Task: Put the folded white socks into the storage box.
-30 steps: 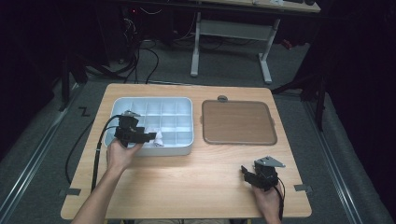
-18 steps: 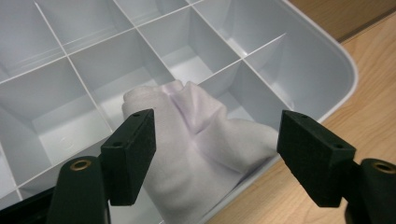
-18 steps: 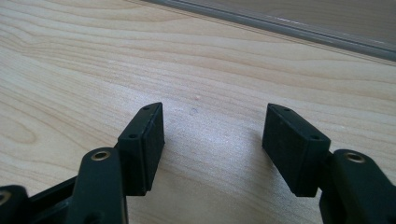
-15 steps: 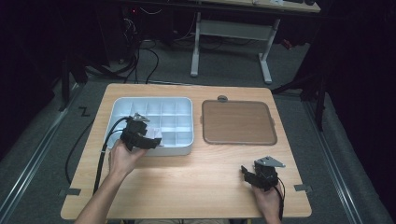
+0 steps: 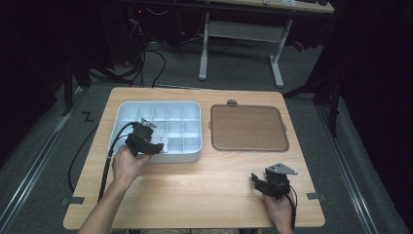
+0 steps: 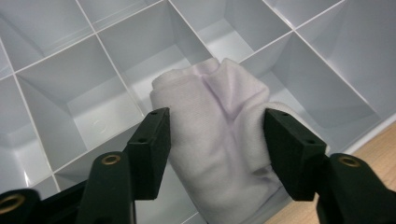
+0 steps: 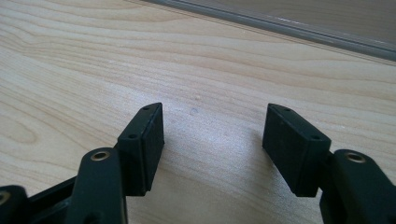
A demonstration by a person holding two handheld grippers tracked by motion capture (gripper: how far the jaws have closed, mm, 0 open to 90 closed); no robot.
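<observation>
The white cloth (image 6: 219, 140) lies bunched in a compartment of the divided white tray (image 5: 127, 109), in the row nearest the person, spilling over a divider. The left gripper (image 6: 217, 135) straddles it, jaws partly open and just closing in, the pads beside the fabric without clearly squeezing it. To grip well, I judge it best to sink the jaws a little lower into the compartment so they gather the thick middle of the bundle, not a loose fold, clear of the dividers. The right gripper (image 7: 215, 135) rests wide open and empty on the desk (image 7: 93, 56), well right of the tray.
</observation>
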